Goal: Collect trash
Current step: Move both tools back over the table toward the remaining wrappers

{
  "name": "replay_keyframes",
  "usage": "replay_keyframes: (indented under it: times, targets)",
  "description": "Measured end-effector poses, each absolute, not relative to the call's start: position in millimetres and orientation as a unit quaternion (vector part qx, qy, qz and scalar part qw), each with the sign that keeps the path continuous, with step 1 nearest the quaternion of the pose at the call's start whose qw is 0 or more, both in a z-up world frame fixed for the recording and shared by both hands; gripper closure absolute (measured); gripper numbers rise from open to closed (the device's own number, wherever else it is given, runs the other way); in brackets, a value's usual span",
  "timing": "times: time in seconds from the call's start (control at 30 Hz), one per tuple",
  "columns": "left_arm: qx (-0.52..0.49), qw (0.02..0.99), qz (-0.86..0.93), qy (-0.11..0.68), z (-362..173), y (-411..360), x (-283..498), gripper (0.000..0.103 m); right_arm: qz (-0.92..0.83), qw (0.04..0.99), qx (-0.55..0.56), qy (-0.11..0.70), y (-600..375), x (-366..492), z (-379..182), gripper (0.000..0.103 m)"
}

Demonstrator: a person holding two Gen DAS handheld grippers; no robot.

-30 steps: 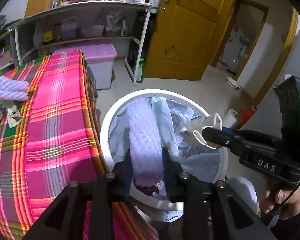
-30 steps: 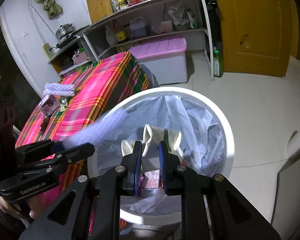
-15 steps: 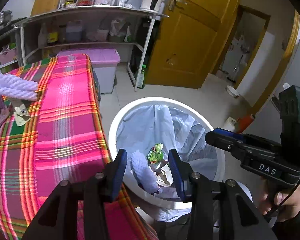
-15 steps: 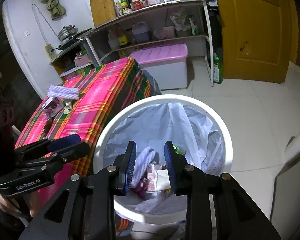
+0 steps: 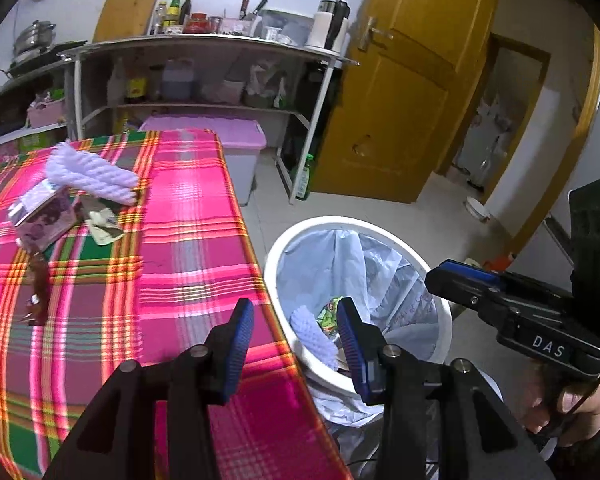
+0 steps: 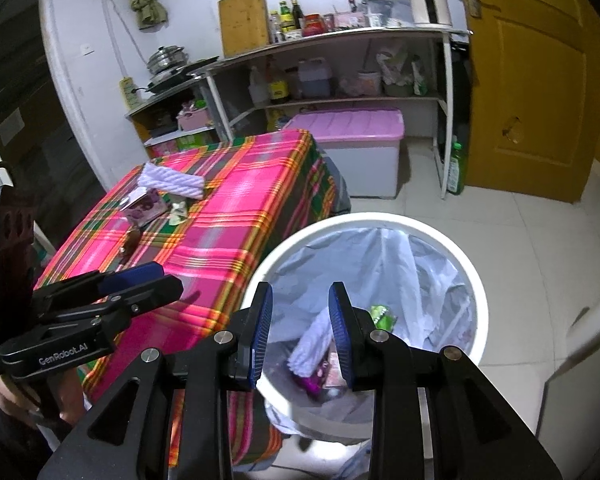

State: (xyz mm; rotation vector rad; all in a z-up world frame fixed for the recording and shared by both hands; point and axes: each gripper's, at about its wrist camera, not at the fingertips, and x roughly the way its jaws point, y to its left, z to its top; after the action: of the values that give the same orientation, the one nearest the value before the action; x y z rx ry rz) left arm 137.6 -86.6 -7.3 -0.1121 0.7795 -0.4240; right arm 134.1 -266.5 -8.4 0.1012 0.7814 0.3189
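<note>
Your left gripper [image 5: 296,334] hangs with its blue pads spread wide and nothing between them, poised over the near edge of the plaid tablecloth [image 5: 188,248], right where the table meets the white trash bin [image 5: 384,236]. Your right gripper [image 6: 300,328] is parted too, empty, hovering above the bin's rim on its near left side.

Look down into the bin: the plastic liner [image 6: 416,268] is draped over the rim, and inside lie a lavender foam net sleeve [image 6: 312,340], a green wrapper [image 6: 382,314] just right of it, and some pinkish scraps beneath that are too shadowed to name.

Out on the table, far left, more trash is waiting: a bundle of lavender foam netting [image 5: 92,172], a purple carton [image 5: 46,220] lying just this side of it, a crumpled pale wrapper [image 5: 106,228] beside the carton, and a small dark brown piece [image 5: 40,284] nearer to you. All sit well apart from both grippers.
</note>
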Motion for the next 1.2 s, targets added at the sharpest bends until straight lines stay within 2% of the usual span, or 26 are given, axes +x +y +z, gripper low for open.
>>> replay_keyframes:
  times: [0.9, 0.97, 1.1, 1.2]
  targets:
    - [-0.095, 0.929, -0.088, 0.348, -7, 24, 108, 0.06, 0.245, 0.893, 0.012, 0.377, -192, 139, -6, 0.073]
    - [-0.101, 0.93, -0.074, 0.347, -7, 35, 111, 0.06, 0.252, 0.891, 0.01, 0.378, -186, 142, -6, 0.072]
    - [-0.11, 0.931, -0.051, 0.345, -8, 53, 116, 0.06, 0.262, 0.888, 0.006, 0.379, -175, 147, -6, 0.061]
    - [-0.114, 0.93, -0.036, 0.347, -9, 64, 124, 0.06, 0.267, 0.885, 0.004, 0.381, -168, 153, -8, 0.06]
